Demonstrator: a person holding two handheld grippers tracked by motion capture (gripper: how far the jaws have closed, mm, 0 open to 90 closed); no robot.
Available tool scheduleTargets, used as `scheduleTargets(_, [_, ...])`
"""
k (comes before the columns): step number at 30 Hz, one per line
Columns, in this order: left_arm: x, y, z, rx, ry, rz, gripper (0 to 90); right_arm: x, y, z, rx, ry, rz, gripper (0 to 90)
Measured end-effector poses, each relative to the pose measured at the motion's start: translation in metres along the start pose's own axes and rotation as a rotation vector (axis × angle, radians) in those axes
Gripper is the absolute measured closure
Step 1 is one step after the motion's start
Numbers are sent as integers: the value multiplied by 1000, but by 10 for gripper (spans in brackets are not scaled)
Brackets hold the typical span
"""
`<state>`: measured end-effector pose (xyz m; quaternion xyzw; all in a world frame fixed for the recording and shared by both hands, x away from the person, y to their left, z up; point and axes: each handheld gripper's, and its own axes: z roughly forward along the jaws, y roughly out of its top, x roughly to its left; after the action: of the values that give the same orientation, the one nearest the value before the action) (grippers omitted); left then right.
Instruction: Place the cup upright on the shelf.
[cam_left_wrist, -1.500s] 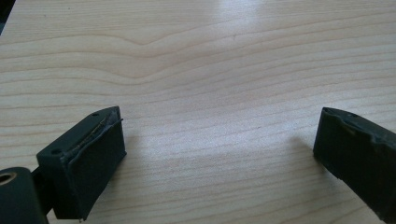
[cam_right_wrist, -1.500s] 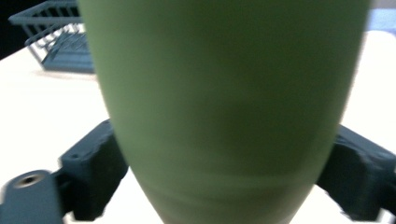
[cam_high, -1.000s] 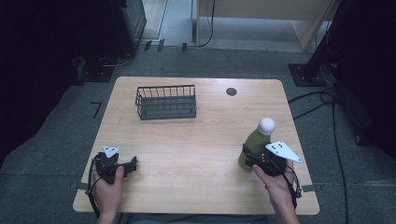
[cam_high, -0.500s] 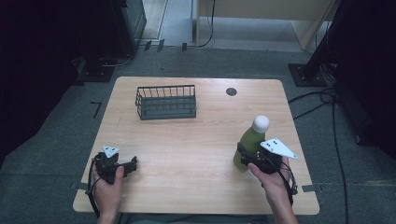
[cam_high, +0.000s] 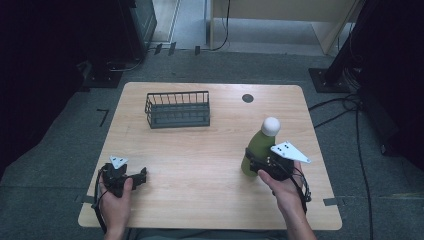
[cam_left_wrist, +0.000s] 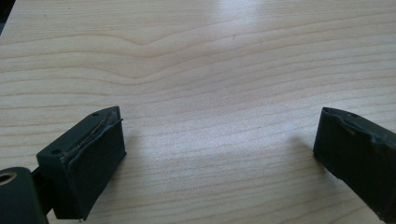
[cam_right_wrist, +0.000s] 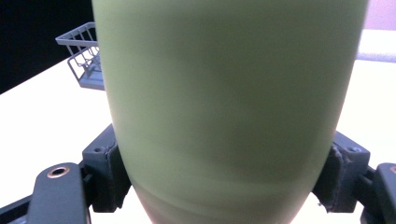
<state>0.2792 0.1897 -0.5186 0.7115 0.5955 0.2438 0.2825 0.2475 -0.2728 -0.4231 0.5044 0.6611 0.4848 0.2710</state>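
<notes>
A green bottle (cam_high: 258, 146) with a white round cap stands upright at the right of the wooden table (cam_high: 210, 150), a little off the surface. My right gripper (cam_high: 252, 165) is shut on its lower body; in the right gripper view the bottle (cam_right_wrist: 229, 107) sits between both pads (cam_right_wrist: 111, 172). My left gripper (cam_high: 140, 176) rests at the table's front left, held by a hand. Its jaws stand wide apart over bare wood in the left gripper view, with one pad (cam_left_wrist: 95, 158) at the left and nothing between them.
A dark wire basket (cam_high: 177, 109) stands at the back left of the table; its corner shows as the basket (cam_right_wrist: 81, 56) in the right gripper view. A small dark round disc (cam_high: 247, 98) lies near the back edge. Cables run over the floor at right.
My right gripper has carried the bottle leftward and slightly up from the right edge. The left gripper has stayed put.
</notes>
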Motion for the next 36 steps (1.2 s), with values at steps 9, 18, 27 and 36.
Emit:
scheduleTargets(9, [0, 0, 0, -1, 0, 0, 25, 12, 10, 10, 0, 20, -25, 204])
scheduleTargets(18, [0, 0, 0, 0, 0, 0, 25, 26, 23, 22, -5, 49, -38, 205])
scheduleTargets(27, [0, 0, 0, 1, 0, 0, 25, 41, 35, 34, -10, 70, -64, 205])
scheduleTargets(36, [0, 0, 0, 2, 0, 1, 25, 55, 49, 46, -17, 95, -77, 205])
